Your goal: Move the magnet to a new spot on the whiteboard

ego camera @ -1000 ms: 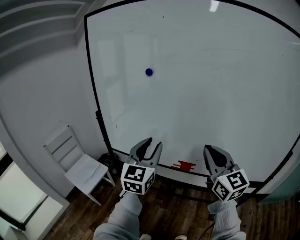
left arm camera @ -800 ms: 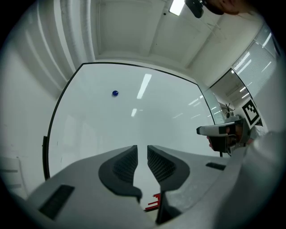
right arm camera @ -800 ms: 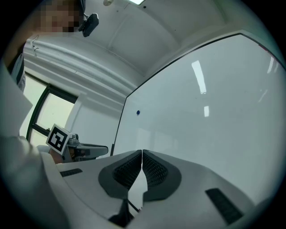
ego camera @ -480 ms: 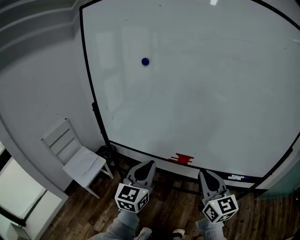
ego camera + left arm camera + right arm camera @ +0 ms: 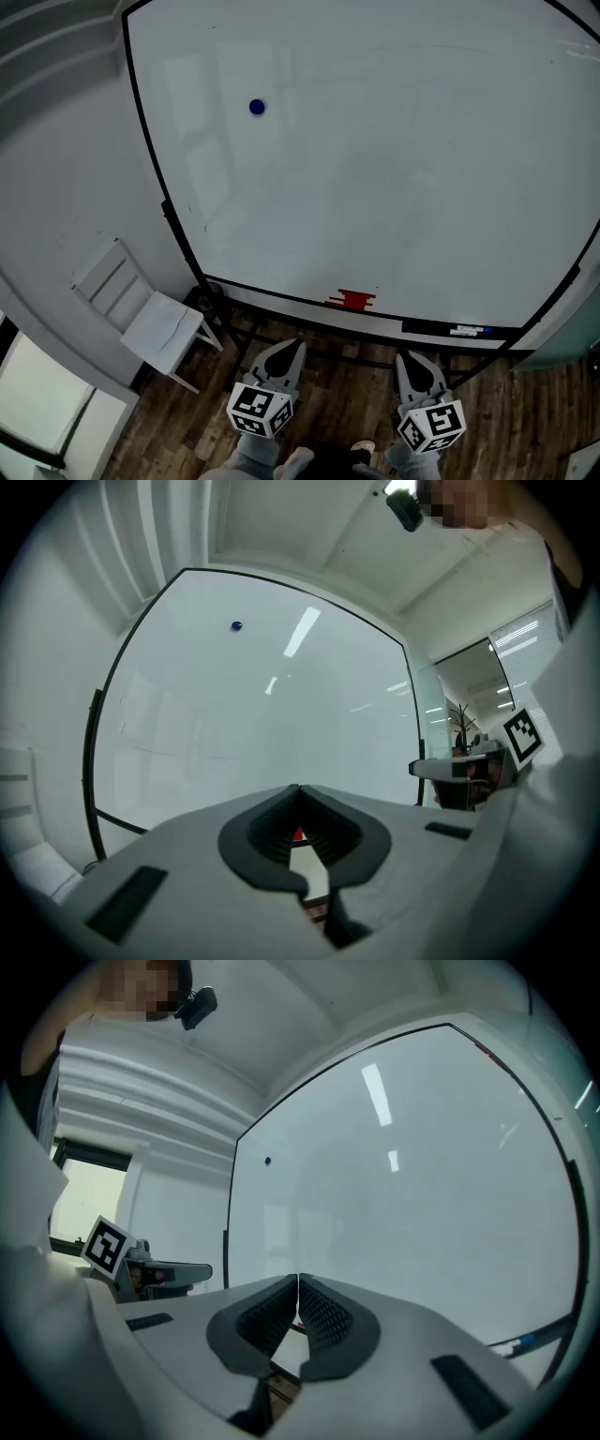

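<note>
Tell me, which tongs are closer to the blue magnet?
Left. The left tongs sit far below the magnet, a little to its right; the right tongs are just as low but farther right.

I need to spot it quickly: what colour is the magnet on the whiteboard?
Dark blue; the magnet shows best in the head view.

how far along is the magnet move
Done: cannot tell. The magnet sits at the upper left of the whiteboard, which may be its old or new spot. In hand: nothing. The left gripper and right gripper are both shut, empty, held low below it. Left: if unmoved, the whole pick and place.
</note>
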The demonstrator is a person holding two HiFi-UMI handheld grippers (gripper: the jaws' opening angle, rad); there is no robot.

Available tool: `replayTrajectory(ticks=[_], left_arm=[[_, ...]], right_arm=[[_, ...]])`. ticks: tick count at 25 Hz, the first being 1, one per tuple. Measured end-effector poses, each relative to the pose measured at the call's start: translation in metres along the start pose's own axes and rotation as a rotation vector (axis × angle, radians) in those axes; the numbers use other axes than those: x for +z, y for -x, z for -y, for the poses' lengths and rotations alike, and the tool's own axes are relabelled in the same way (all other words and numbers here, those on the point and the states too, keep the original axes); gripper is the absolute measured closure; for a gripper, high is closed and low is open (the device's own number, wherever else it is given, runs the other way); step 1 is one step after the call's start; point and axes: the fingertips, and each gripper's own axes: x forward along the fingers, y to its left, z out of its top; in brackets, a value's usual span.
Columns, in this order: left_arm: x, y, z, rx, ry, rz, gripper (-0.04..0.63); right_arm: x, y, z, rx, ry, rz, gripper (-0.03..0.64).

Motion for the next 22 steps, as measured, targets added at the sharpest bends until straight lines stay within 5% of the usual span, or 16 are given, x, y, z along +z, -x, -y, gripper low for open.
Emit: replayTrajectory(ticks=[12,22], left_arm=[[-0.015,-0.026,0.042,-0.138,-0.007,-0.016,0.586],[-0.023,-0.037,0.053,-0.163,0.039,-0.027,0.586]], right_arm=[[-0.025,0.038,0.035,-0.146,-0.017,-0.056,0.589],[-0.027,0.049,0.049,-0.177,-0.047,-0.062,0.589]])
